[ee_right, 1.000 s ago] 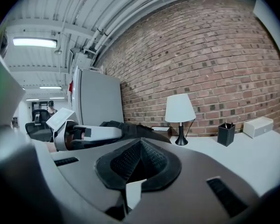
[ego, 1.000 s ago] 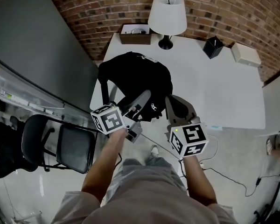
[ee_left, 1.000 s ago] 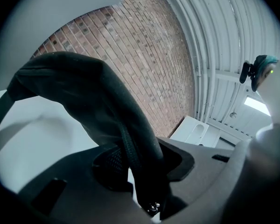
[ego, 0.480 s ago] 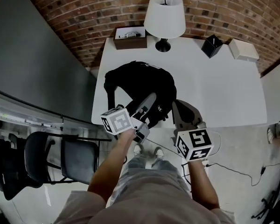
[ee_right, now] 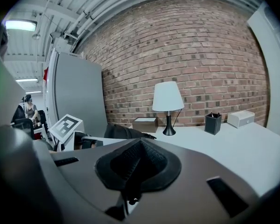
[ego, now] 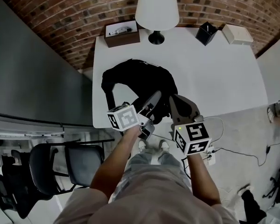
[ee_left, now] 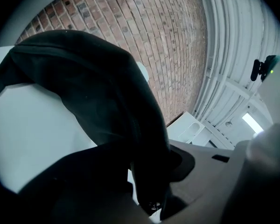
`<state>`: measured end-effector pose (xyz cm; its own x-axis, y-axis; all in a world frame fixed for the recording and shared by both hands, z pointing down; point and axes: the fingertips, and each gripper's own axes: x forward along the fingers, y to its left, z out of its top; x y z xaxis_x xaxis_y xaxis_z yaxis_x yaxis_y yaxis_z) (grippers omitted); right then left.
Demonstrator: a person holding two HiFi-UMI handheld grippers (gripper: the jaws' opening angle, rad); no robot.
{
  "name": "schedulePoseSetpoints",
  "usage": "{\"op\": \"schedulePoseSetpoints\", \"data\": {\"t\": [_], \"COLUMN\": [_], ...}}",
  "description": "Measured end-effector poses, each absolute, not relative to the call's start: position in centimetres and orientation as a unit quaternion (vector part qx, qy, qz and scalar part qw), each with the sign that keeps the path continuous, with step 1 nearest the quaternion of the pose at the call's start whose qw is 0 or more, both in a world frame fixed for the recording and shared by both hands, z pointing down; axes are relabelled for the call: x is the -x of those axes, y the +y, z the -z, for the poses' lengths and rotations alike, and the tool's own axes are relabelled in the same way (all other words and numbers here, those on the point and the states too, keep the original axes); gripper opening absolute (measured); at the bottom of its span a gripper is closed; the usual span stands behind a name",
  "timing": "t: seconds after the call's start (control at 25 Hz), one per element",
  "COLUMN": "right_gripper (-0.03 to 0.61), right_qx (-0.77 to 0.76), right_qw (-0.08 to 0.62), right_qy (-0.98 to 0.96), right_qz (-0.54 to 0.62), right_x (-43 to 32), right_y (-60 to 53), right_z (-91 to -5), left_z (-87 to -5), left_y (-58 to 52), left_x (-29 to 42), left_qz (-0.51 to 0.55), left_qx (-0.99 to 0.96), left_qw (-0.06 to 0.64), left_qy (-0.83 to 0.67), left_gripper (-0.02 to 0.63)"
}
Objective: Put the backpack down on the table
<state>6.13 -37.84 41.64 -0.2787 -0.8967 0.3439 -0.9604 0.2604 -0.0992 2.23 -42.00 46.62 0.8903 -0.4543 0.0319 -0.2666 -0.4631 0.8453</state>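
big white rectangular table (ego: 224,78) against the brick wall. floppy black fabric backpack (ego: 140,80) sits on its near-left part, bulk looks down on the top already, near edge hanging at or just over the table's front edge. its long axis runs roughly left-right across the table, along that front edge. white-shaded lamp on a black base (ego: 157,8) at the far side, well apart from the pack. left claw (ego: 151,104) is at the pack's near edge, jaws clamped on a thick fold or strap of the black fabric; left gripper view shows the fabric (ee_left: 98,101) running right through the jaws and draping up ahead of them. right claw (ego: 173,99) is just beside the pack's near-right corner, jaws clenched together on nothing, pads meeting in the right gripper view (ee_right: 133,181), pack low and to its left. so the pack lies ahead of both claws, further in over the table, and the left one alone carries it: judgement, what's left is letting go. small stuff along the far edge: brown box (ego: 122,33), white box (ego: 237,34), black pen holder (ego: 206,33).
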Motion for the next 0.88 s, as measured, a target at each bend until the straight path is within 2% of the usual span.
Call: {"op": "schedulePoseSetpoints", "data": {"t": [0.88], "right_gripper": [0.002], "right_qx": [-0.638], "right_qw": [0.113], "right_qy": [-0.738], "right_qz": [-0.189], "right_x": [-4.5], "right_y": [-35.0], "right_z": [-45.4], "left_z": [-51.7], "left_y": [-38.3], "left_x": [-2.1], "left_qz": [0.056], "left_qx": [-0.828], "left_qw": [0.531], "left_qy": [-0.171], "left_gripper": [0.141]}}
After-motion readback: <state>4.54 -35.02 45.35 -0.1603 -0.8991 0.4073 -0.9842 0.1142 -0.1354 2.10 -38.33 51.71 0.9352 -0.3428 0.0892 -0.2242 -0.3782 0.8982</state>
